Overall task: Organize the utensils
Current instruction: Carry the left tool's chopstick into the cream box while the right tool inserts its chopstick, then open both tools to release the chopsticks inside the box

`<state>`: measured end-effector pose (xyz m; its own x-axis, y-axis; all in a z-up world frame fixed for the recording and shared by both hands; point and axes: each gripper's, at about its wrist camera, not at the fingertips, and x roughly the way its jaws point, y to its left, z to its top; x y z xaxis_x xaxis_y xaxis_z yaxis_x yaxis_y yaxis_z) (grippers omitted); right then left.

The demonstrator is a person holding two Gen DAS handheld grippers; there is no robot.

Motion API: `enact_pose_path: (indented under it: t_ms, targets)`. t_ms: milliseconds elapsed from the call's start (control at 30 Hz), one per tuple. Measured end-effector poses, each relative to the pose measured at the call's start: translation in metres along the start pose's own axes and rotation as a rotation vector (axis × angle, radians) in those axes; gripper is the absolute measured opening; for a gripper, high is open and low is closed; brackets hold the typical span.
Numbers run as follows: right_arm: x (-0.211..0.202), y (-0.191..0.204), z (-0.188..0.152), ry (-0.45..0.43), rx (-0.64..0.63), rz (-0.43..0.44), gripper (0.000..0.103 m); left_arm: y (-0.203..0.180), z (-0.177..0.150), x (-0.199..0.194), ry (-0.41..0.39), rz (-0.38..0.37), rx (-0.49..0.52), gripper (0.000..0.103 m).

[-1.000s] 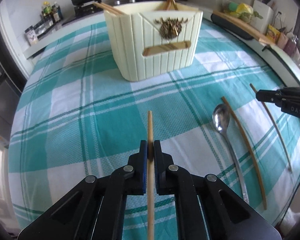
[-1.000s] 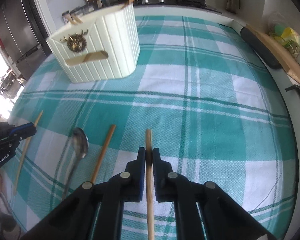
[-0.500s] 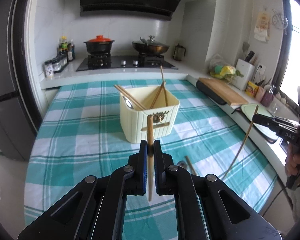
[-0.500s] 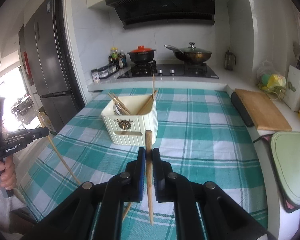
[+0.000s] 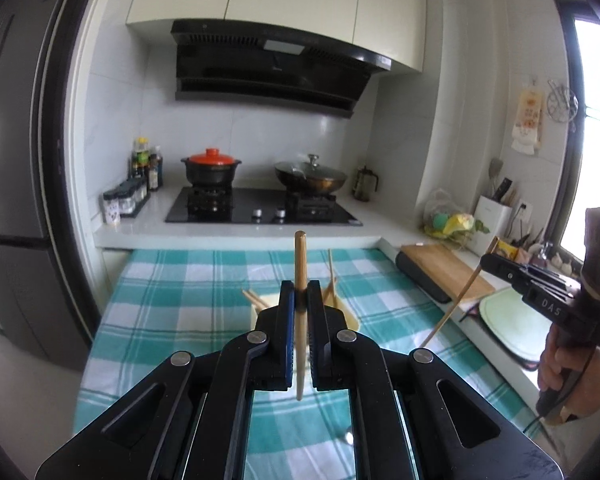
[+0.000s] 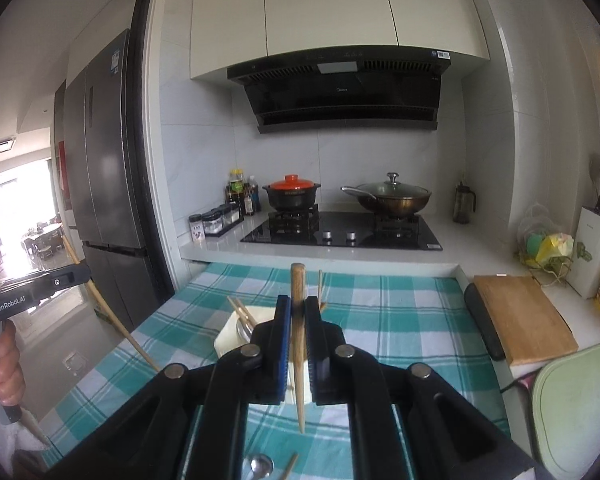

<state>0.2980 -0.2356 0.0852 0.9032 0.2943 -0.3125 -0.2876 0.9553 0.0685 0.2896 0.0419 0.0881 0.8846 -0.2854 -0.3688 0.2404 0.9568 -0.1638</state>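
Note:
My left gripper [image 5: 300, 300] is shut on a wooden chopstick [image 5: 300, 264], held upright high above the table. My right gripper [image 6: 298, 312] is shut on another wooden chopstick [image 6: 298, 288], also upright. The cream utensil holder [image 6: 230, 334] with chopsticks in it stands on the table below and beyond both grippers, mostly hidden behind the fingers; it also shows in the left wrist view [image 5: 350, 318]. A metal spoon [image 6: 260, 466] and one more chopstick [image 6: 288, 466] lie on the cloth below. Each gripper shows in the other's view, the right one [image 5: 488, 262] and the left one [image 6: 82, 274].
The table has a teal checked cloth [image 6: 400, 320]. A wooden cutting board [image 6: 520, 316] and a green tray [image 6: 572, 400] are at the right. A stove with a red-lidded pot [image 6: 292, 194] and a wok [image 6: 392, 196] is behind. A fridge [image 6: 104, 160] stands left.
Both grippers have risen from the cloth, each lifting its chopstick, and tilted up so the views now face the stove wall. The holder has dropped low behind the fingers.

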Motion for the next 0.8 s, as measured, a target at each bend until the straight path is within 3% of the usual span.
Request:
enact_pose_path:
  t_ms: [200, 400, 500, 667, 800]
  targets:
    - [0.039, 0.010, 0.036, -0.071, -0.020, 0.024, 0.007, -0.001, 0.035, 0.030, -0.094, 0.037, 0.017, 0.004]
    - [0.093, 0.017, 0.038, -0.044, -0.045, 0.053, 0.007, -0.003, 0.039, 0.085, -0.051, 0.048, 0.016, 0.004]
    - [0.128, 0.015, 0.028, 0.046, -0.041, 0.057, 0.007, -0.003, 0.030, 0.117, 0.011, 0.054, 0.019, 0.004]
    - [0.194, -0.003, 0.001, 0.300, 0.041, 0.069, 0.007, 0.002, 0.008, 0.180, 0.185, 0.050, 0.011, 0.004]
    - [0.238, -0.023, -0.020, 0.421, 0.115, 0.075, 0.007, 0.007, -0.011, 0.222, 0.296, 0.053, -0.013, 0.004]
